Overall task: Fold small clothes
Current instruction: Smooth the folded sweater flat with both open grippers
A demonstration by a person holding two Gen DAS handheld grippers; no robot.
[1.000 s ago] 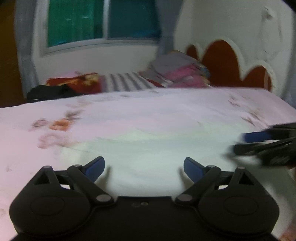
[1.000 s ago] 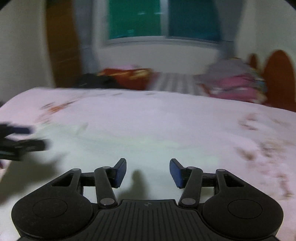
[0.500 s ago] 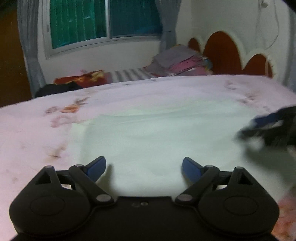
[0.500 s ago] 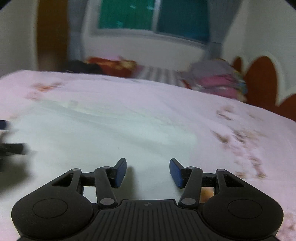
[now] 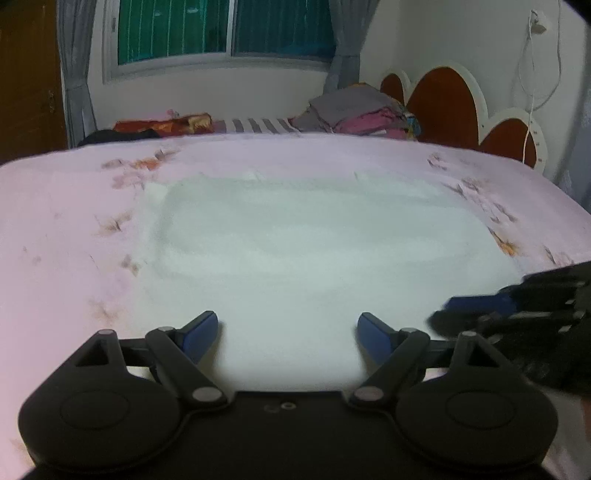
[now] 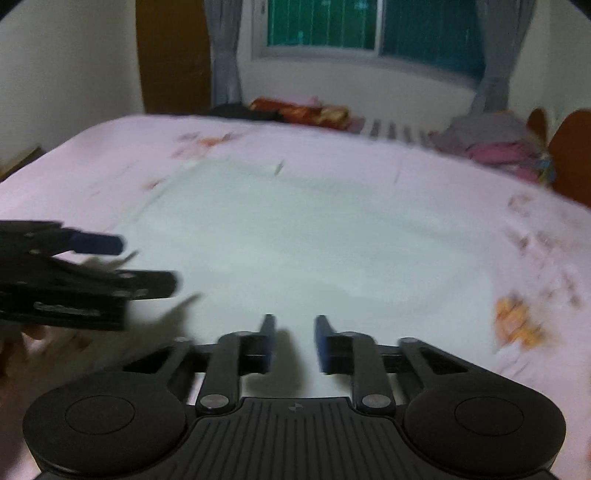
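Observation:
A pale whitish-green garment (image 5: 314, 243) lies spread flat on the pink floral bedsheet (image 5: 74, 221); it also shows in the right wrist view (image 6: 314, 240). My left gripper (image 5: 287, 332) is open and empty, low over the garment's near edge. My right gripper (image 6: 294, 332) is open with its jaws narrowed, empty, over the near edge too. Each gripper shows in the other's view, the right one (image 5: 480, 314) at the right, the left one (image 6: 122, 258) at the left.
A stack of folded clothes (image 5: 362, 114) and a striped pillow (image 5: 255, 124) lie at the far side of the bed. A scalloped headboard (image 5: 443, 99) stands at the right. A window (image 5: 221, 29) with curtains is behind.
Both grippers have dropped lower and nearer to the garment's near edge. The right gripper's jaws have narrowed. The left gripper stays open.

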